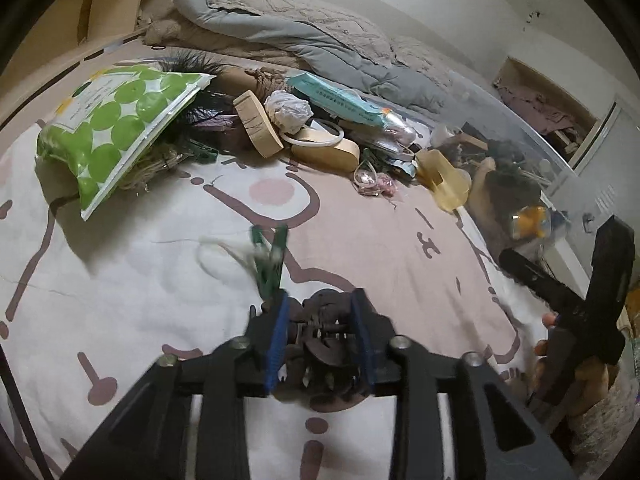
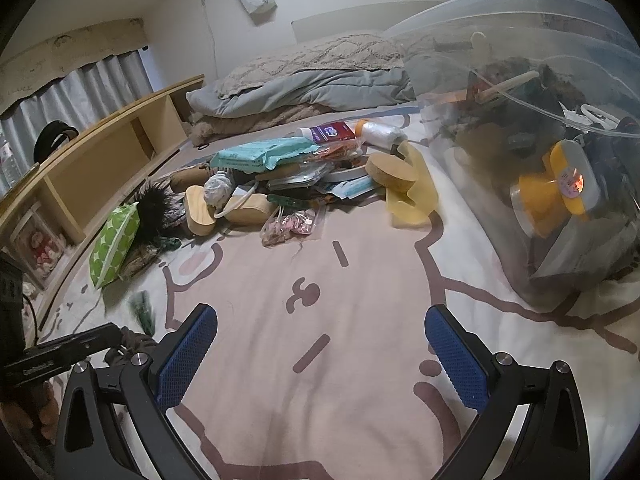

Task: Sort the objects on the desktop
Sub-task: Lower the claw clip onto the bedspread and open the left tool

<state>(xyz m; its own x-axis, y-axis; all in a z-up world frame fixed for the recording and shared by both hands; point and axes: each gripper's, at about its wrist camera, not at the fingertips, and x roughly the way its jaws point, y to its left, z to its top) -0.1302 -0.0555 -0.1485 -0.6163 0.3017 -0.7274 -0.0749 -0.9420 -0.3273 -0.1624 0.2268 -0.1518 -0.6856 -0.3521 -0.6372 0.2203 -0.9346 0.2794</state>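
Note:
My left gripper (image 1: pixel 322 312) is shut on a dark brown knotted bundle (image 1: pixel 326 340), held low over the bedspread. A blurred green clothespin (image 1: pixel 270 262) with pale fibres is just ahead of its left finger; it also shows in the right wrist view (image 2: pixel 142 310). My right gripper (image 2: pixel 320 344) is open and empty above the pink bedspread (image 2: pixel 320 280). A pile of objects lies beyond: green dotted pouch (image 1: pixel 116 120), wooden blocks (image 1: pixel 258 124), crumpled white bag (image 1: pixel 288 110), teal packet (image 2: pixel 260 156), cork disc (image 2: pixel 390 172), yellow translucent piece (image 2: pixel 412 196).
A clear plastic bin (image 2: pixel 520 140) on the right holds dark items and an orange spool (image 2: pixel 556 188). A grey folded quilt (image 2: pixel 304 84) lies at the back. A wooden shelf (image 2: pixel 100 160) runs along the left.

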